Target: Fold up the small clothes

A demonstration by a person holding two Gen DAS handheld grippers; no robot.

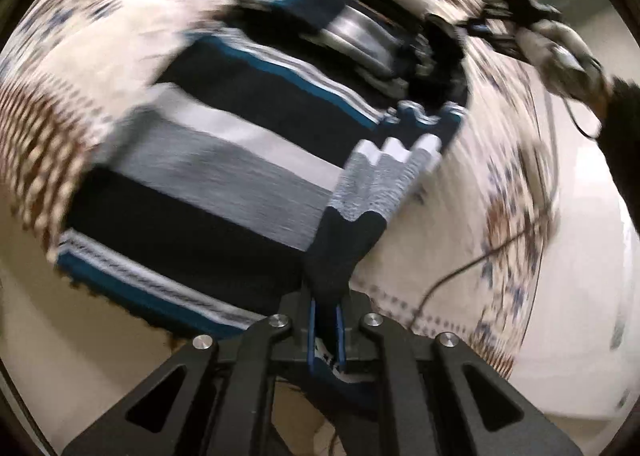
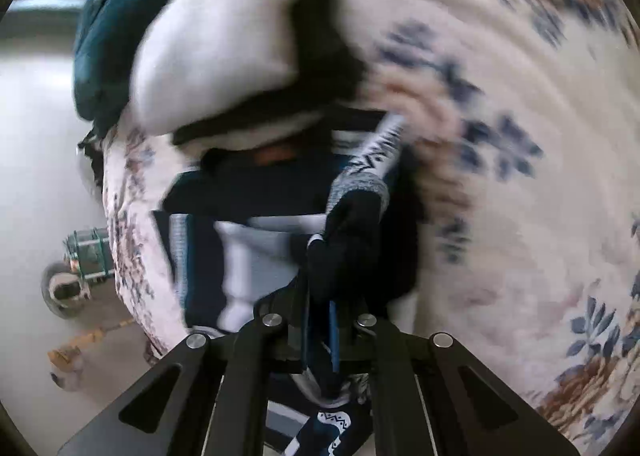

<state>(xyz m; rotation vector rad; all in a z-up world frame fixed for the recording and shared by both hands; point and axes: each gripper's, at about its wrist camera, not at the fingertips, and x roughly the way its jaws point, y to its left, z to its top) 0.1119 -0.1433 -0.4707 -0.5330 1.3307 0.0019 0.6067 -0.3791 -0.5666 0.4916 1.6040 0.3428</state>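
A small striped knit sweater (image 1: 208,160) in navy, grey, white and teal lies partly spread on a floral bedspread (image 1: 500,192). My left gripper (image 1: 326,312) is shut on a bunched navy edge of it, the cloth rising in folds ahead of the jaws. In the right wrist view the same sweater (image 2: 256,256) hangs in folds. My right gripper (image 2: 320,320) is shut on a navy and grey patterned part of it (image 2: 356,208). The right gripper with its cable shows at the upper right of the left wrist view (image 1: 532,28). Both views are motion-blurred.
A pile of white, black and teal clothes (image 2: 208,56) lies on the bed beyond the sweater. The bed's edge runs down the left of the right wrist view, with the floor and a wheeled object (image 2: 76,272) below. A cable (image 1: 460,272) trails over the bedspread.
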